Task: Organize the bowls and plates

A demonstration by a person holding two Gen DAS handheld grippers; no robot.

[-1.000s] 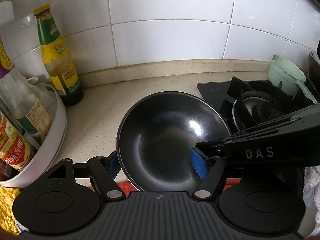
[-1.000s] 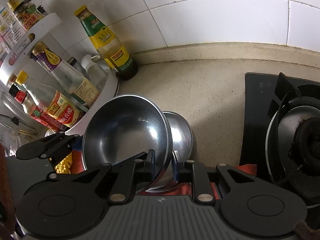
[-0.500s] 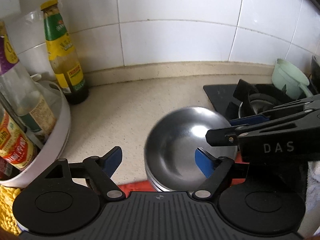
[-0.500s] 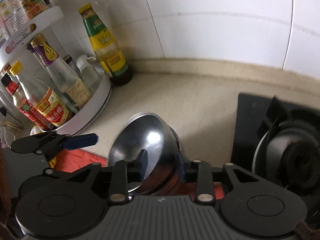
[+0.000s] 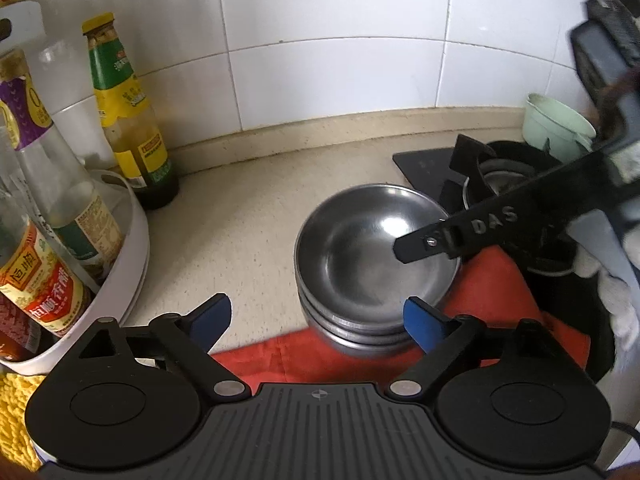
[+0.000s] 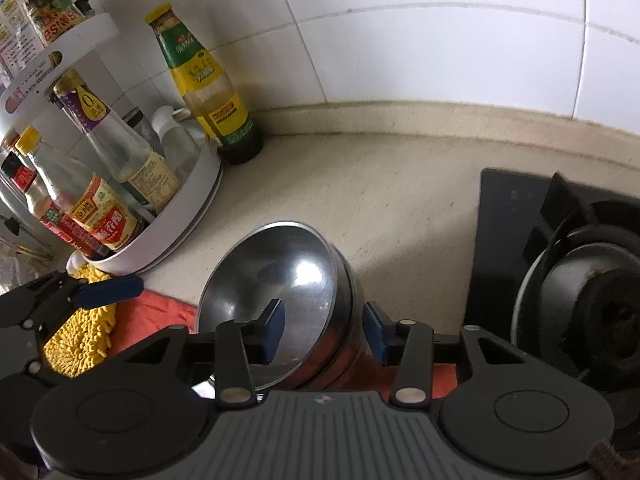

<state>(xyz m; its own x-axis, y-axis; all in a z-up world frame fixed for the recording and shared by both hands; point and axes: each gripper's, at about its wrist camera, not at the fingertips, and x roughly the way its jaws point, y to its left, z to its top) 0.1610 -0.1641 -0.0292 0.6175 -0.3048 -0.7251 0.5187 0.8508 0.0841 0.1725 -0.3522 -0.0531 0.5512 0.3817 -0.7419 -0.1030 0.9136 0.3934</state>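
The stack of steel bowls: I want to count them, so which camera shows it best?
The left wrist view. There the stack of steel bowls shows whole, with its layered rims visible down the side. In the right wrist view the stack is tilted in frame and partly hidden by the right gripper, whose open jaws straddle its rim.

We see a stack of round stainless-steel bowls (image 5: pixel 376 256), polished and mirror-bright. It sits partly on a matt red cloth (image 5: pixel 496 280) over the speckled beige stone-like worktop (image 5: pixel 248 216), which looks smooth and dull. The white wall tiles (image 5: pixel 340 80) are glazed and glossy. A yellow shaggy microfibre cloth (image 6: pixel 80 328) looks rough. The black plastic left gripper (image 5: pixel 316 320) has matt blue pads.
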